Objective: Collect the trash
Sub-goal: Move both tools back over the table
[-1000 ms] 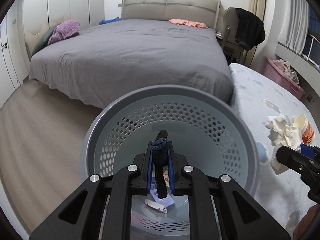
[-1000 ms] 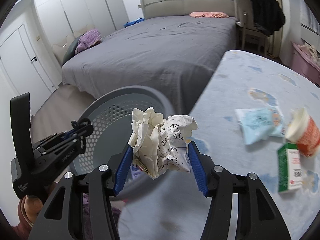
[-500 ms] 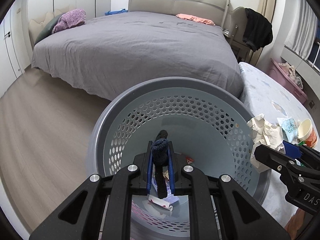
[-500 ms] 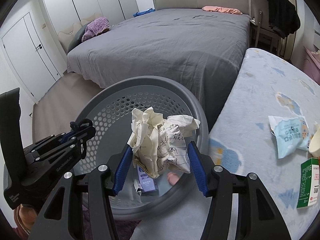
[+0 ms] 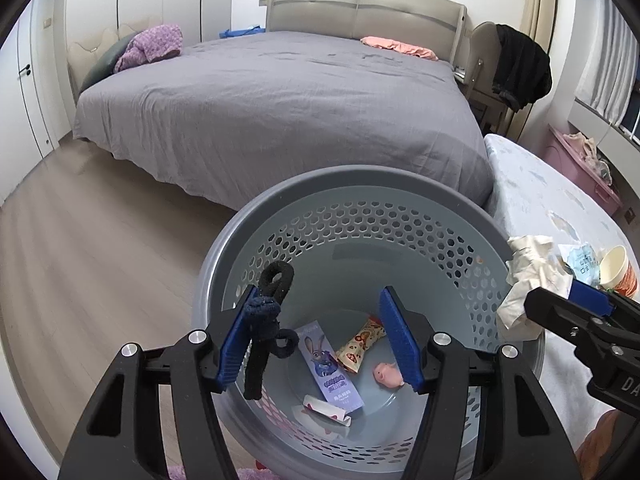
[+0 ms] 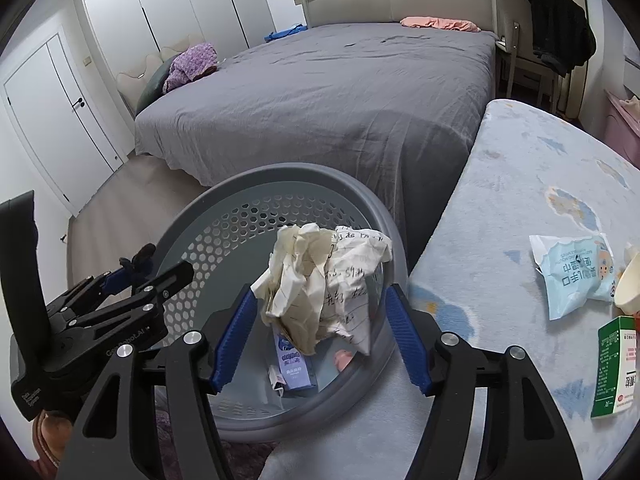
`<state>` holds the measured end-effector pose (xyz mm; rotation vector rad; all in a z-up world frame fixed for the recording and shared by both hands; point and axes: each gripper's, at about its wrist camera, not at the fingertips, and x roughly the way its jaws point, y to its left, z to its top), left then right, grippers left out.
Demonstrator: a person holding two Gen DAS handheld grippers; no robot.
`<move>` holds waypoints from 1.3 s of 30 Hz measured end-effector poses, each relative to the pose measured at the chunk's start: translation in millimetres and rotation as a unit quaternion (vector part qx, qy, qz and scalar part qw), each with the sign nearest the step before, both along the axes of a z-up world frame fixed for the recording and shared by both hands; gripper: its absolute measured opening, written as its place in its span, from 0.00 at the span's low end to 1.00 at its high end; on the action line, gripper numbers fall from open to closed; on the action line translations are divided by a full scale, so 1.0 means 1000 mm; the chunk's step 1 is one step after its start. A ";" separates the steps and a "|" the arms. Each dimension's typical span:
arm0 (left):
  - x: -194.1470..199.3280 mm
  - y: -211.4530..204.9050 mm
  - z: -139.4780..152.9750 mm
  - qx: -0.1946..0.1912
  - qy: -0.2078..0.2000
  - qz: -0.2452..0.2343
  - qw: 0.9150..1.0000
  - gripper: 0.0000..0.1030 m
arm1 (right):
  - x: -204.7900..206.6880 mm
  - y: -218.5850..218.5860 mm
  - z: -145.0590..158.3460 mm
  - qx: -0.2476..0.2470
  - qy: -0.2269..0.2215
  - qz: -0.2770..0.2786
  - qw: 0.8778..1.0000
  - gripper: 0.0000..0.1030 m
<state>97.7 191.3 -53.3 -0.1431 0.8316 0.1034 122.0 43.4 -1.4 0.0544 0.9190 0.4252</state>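
Left gripper (image 5: 318, 336), jaws just spread wide, has a fuzzy dark sock (image 5: 264, 320) clinging to its left pad over the perforated grey basket (image 5: 360, 184). Only this view shows the pink toy (image 5: 387, 375) inside. Right gripper (image 6: 320, 330), jaws just opening, straddles crumpled paper (image 6: 320, 284).

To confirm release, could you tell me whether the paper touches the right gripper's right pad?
Apart. The right wrist view shows bin between paper and that pad; the right gripper's jaws have just been opening.
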 end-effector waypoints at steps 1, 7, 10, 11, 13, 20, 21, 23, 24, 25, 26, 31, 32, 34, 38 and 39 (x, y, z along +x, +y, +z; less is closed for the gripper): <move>0.000 0.000 0.000 0.000 0.000 0.000 1.000 0.59 | 0.000 0.000 0.000 0.001 0.000 0.000 1.000 0.64; -0.001 0.002 0.000 0.000 -0.001 0.004 1.000 0.66 | -0.001 -0.001 0.002 0.003 -0.001 -0.002 1.000 0.64; -0.002 0.003 0.001 -0.001 -0.004 0.004 1.000 0.69 | -0.001 -0.001 0.004 0.005 -0.004 0.000 1.000 0.64; -0.002 0.003 0.001 -0.001 -0.005 0.004 1.000 0.70 | -0.002 -0.001 0.006 0.005 -0.006 0.001 1.000 0.64; -0.002 0.003 0.001 -0.002 -0.005 0.004 1.000 0.70 | -0.002 0.001 0.008 0.003 -0.009 0.002 1.000 0.64; -0.001 0.003 0.001 -0.001 -0.004 0.004 1.000 0.72 | -0.003 0.001 0.008 0.002 -0.008 0.000 1.000 0.64; -0.001 0.003 0.001 -0.001 -0.003 0.004 1.000 0.72 | -0.003 0.001 0.008 0.002 -0.008 0.000 1.000 0.64; -0.002 0.003 0.001 0.000 -0.004 0.003 1.000 0.74 | -0.002 0.002 0.006 0.001 -0.006 0.000 1.000 0.64; -0.002 0.003 0.001 0.001 -0.004 0.003 1.000 0.74 | -0.003 0.002 0.006 0.000 -0.006 0.000 1.000 0.64; -0.002 0.003 0.001 0.001 -0.004 0.003 1.000 0.74 | -0.003 0.002 0.006 -0.001 -0.006 0.000 1.000 0.64; -0.002 0.003 0.001 0.001 -0.004 0.003 1.000 0.74 | -0.003 0.002 0.005 -0.002 -0.006 -0.001 1.000 0.64; -0.002 0.002 0.002 0.004 -0.005 0.004 1.000 0.77 | -0.004 0.001 0.004 -0.004 -0.007 -0.003 1.000 0.64; -0.002 0.002 0.003 0.004 -0.006 0.004 1.000 0.77 | -0.005 0.000 0.003 -0.004 -0.007 -0.005 1.000 0.64; -0.003 0.001 0.004 0.003 -0.008 0.004 1.000 0.78 | -0.006 -0.002 0.003 -0.005 -0.007 -0.007 1.000 0.64; -0.003 -0.002 0.005 0.005 -0.009 0.001 1.000 0.80 | -0.008 -0.009 0.003 -0.006 -0.008 -0.014 1.000 0.64; -0.003 -0.004 0.005 0.006 -0.010 0.000 1.000 0.80 | -0.009 -0.011 0.003 -0.006 -0.009 -0.016 1.000 0.64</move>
